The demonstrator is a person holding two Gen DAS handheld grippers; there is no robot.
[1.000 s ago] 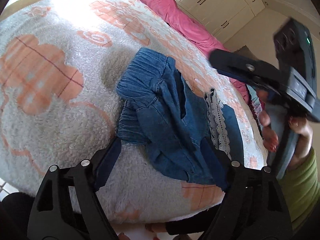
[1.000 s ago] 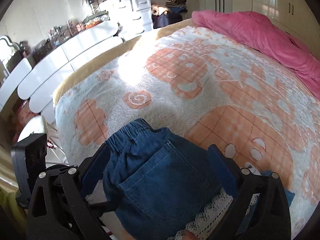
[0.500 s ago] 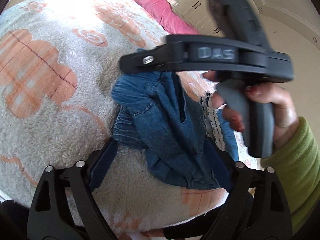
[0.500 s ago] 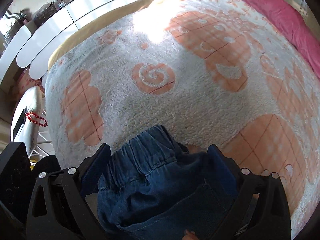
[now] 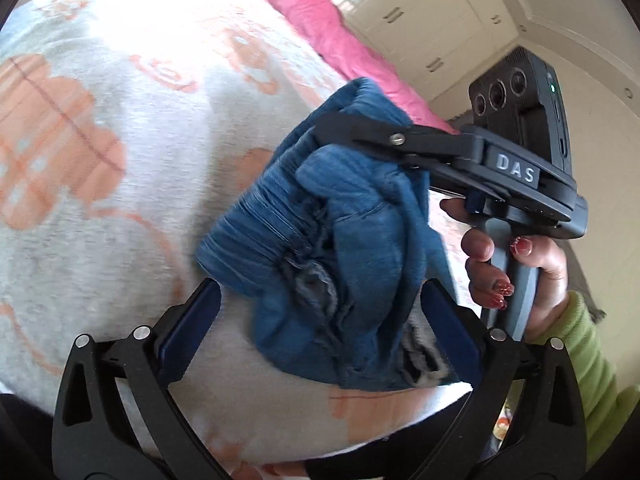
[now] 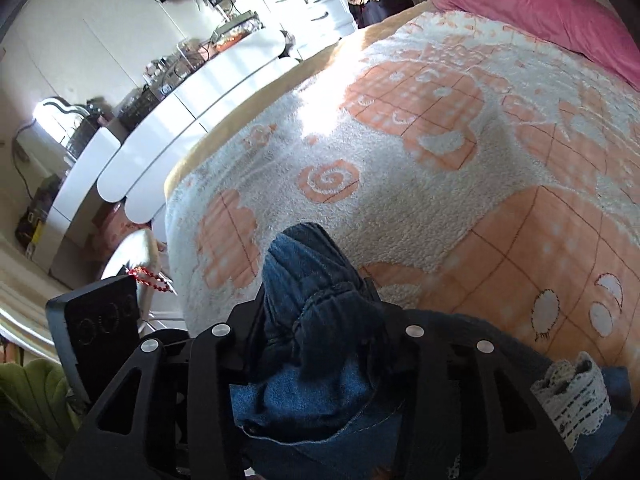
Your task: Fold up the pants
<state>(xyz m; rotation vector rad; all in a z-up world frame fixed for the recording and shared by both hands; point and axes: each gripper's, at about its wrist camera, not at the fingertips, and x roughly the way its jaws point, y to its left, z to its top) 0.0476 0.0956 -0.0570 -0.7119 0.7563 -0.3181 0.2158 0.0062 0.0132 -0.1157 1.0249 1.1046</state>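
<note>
Small blue denim pants [image 5: 344,248] with a white lace hem [image 6: 572,400] lie bunched near the front edge of the bed. My right gripper [image 6: 316,300] is shut on the elastic waistband [image 6: 304,264] and holds that end lifted off the blanket; it also shows in the left wrist view [image 5: 340,128], reaching in from the right. My left gripper [image 5: 320,320] is open, its fingers [image 5: 192,320] on either side of the lower part of the pants, not gripping them.
The bed is covered by a white and orange fleece blanket [image 6: 440,140]. A pink quilt [image 6: 540,12] lies at its far end. White curved furniture [image 6: 168,132] and drawers stand left of the bed. White wardrobes [image 5: 432,20] line the far wall.
My right gripper has closed on the waistband and lifted it off the blanket. The pants have bunched up. My left gripper has stayed open, moving slightly closer to the pants.
</note>
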